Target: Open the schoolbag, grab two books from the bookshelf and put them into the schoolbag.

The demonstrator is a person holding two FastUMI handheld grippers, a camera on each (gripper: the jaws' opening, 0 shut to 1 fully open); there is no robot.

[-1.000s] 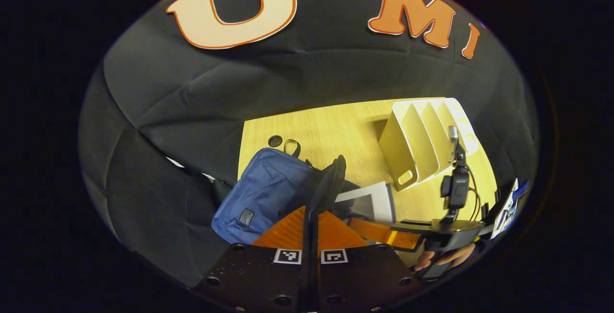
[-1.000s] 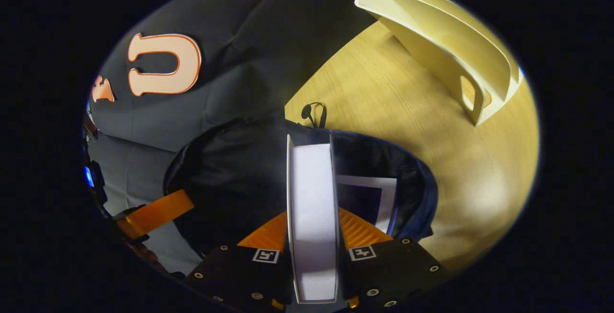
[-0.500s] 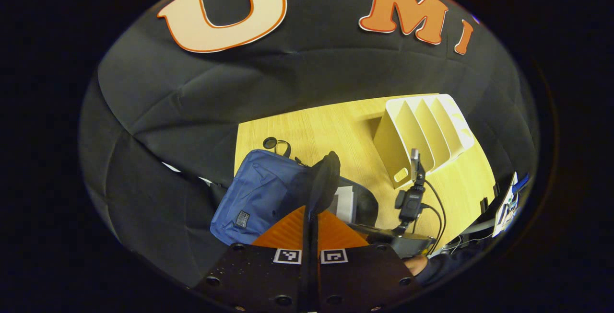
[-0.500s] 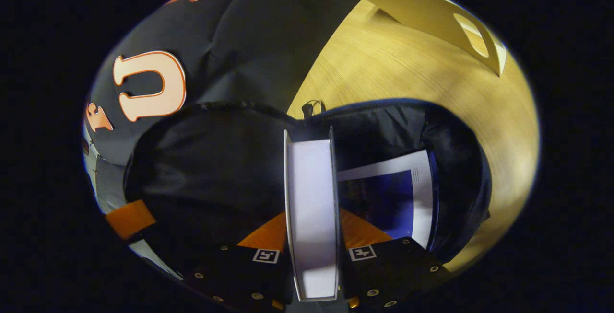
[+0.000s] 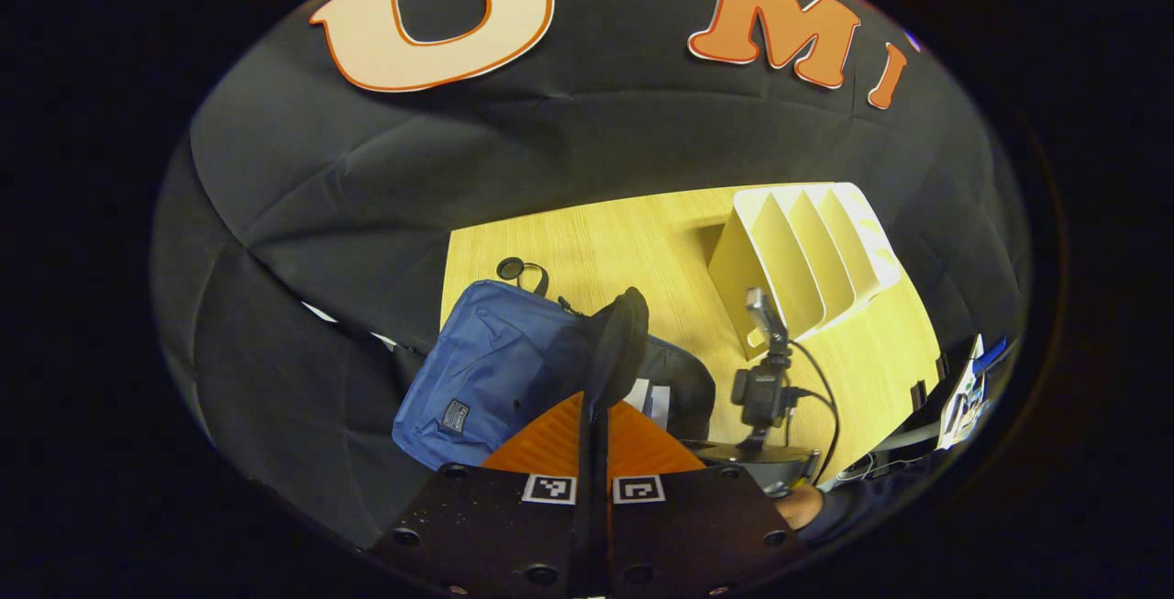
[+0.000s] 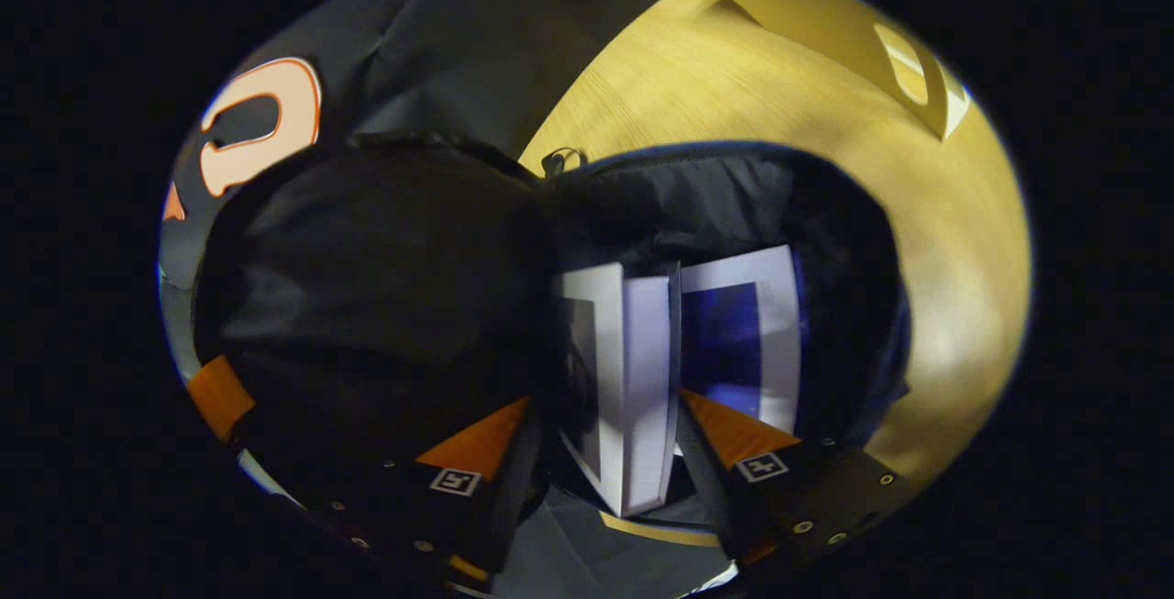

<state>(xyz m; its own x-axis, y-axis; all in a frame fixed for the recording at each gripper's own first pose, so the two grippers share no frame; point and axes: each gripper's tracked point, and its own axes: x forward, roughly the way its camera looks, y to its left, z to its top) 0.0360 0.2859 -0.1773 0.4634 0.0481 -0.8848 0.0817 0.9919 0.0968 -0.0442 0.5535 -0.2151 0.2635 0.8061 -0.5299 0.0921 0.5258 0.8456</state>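
Schoolbag (image 5: 500, 370) open on the wooden table (image 5: 642, 241). Its dark flap (image 5: 616, 351) is clamped between the left gripper (image 5: 592, 415) fingers, which are pressed together on it, and is held up just ahead of the fingertips, to keep the mouth wide.

In the right gripper view, the right gripper (image 6: 601, 434) is seen at the bag mouth with its fingers spread apart. The white book (image 6: 624, 379) stands between them, inside the bag (image 6: 413, 287); from the gap on either side it is judged released, though light contact cannot be ruled out. A second book (image 6: 738, 333), blue-covered, is seen just right of the right-hand finger, already in the bag.

Bookshelf (image 5: 798, 260) is seen beyond and right of the left fingertips, slots bare as far as can be told. The right gripper body (image 5: 761, 388) shows between bag and shelf.

Progress, as judged: bag opened, both books in. Left: withdrawal of the right gripper, release of the flap.

Room: dark lining lies close on both sides of the right fingers, and the flap edge is near on the left. Open table is seen right of the bag, toward the shelf. A straight pull back out of the mouth is judged the cleanest path; snagging on the lining is the risk.
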